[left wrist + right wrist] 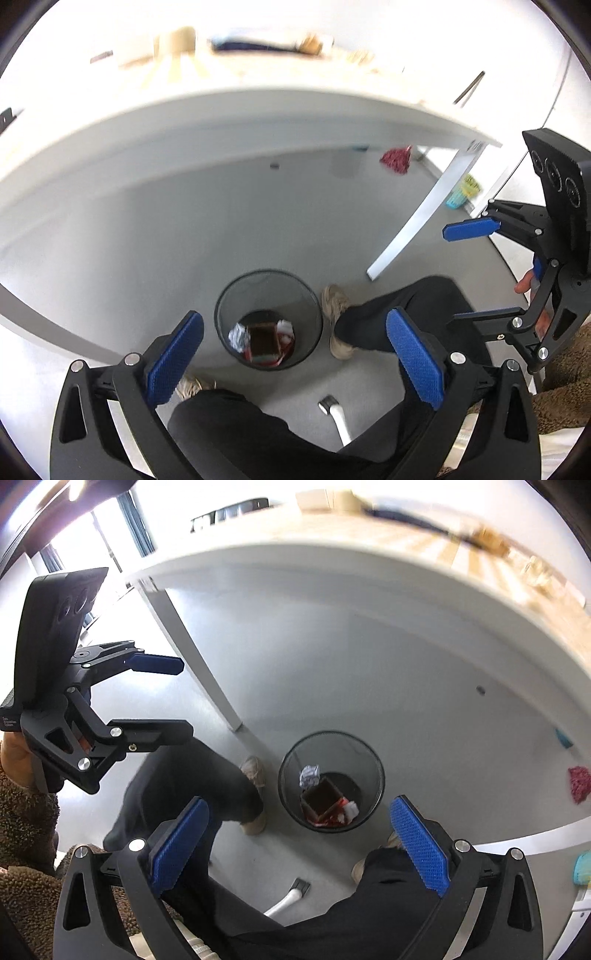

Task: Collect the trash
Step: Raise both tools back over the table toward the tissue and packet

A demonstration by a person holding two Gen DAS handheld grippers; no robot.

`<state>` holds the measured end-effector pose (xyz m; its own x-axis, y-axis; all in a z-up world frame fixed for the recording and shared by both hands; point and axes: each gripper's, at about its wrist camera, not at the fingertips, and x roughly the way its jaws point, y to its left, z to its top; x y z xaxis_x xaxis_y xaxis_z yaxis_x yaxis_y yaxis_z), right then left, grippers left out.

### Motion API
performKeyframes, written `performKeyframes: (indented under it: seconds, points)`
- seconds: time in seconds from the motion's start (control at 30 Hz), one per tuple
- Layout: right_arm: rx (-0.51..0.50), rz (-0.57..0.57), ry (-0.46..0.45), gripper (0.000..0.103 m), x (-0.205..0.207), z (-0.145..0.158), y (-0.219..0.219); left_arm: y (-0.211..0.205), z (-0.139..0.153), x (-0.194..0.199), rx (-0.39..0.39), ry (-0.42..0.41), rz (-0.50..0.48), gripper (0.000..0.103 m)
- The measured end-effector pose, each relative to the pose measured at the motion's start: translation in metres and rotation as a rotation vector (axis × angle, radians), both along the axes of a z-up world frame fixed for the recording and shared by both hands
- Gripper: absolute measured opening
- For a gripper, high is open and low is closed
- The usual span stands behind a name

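Two grippers, both spread wide and holding nothing, hang over the floor in front of a white table [221, 122], whose near edge arcs across the upper part of both views. The tabletop beyond that edge is blurred; pale, tan and dark shapes lie on it, but what they are cannot be told. One white table leg [417, 218] comes down to the grey floor [166, 236] at the table's corner.

The person's dark-trousered legs [399, 314] and pale shoes stand to either side of a black mesh wastebasket [269, 320], which sits on the floor below the table's near edge, just beside one shoe [334, 301]. Inside it lie a brown carton [320, 796], a crumpled white paper ball [309, 774] and red-and-white wrappers [341, 812].

The left gripper [295, 363] frames the basket between its blue pads [175, 362]. The right gripper [301, 845] has the basket just inside its right-hand pad; each tool also appears side-on at the edge of the other's view.

A red crumpled item [397, 159] lies on the floor under the table, near its far side and well apart from the basket; a small dark speck [274, 165] lies nearby.

Judged step: between deposits, with trash already binned and both tools free. The next move probably calls for lifting a gripper back to the tabletop, or reaching under it for the red item, and closing on one piece.
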<state>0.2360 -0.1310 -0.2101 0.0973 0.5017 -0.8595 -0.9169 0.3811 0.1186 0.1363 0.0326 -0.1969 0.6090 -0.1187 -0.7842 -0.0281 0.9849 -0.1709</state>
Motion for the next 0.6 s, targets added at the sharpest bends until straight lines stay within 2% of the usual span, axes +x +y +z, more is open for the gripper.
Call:
performKeyframes:
  seconds: [0.2, 0.6]
  points:
    - [0.045, -0.012, -0.063, 0.100, -0.013, 0.027, -0.012, -0.009, 0.034, -0.019, 0.036, -0.084, 0.002, 0.099]
    - [0.114, -0.021, -0.138, 0.100, -0.023, 0.081, -0.032, -0.019, 0.071, -0.033, 0.074, -0.186, 0.013, 0.099]
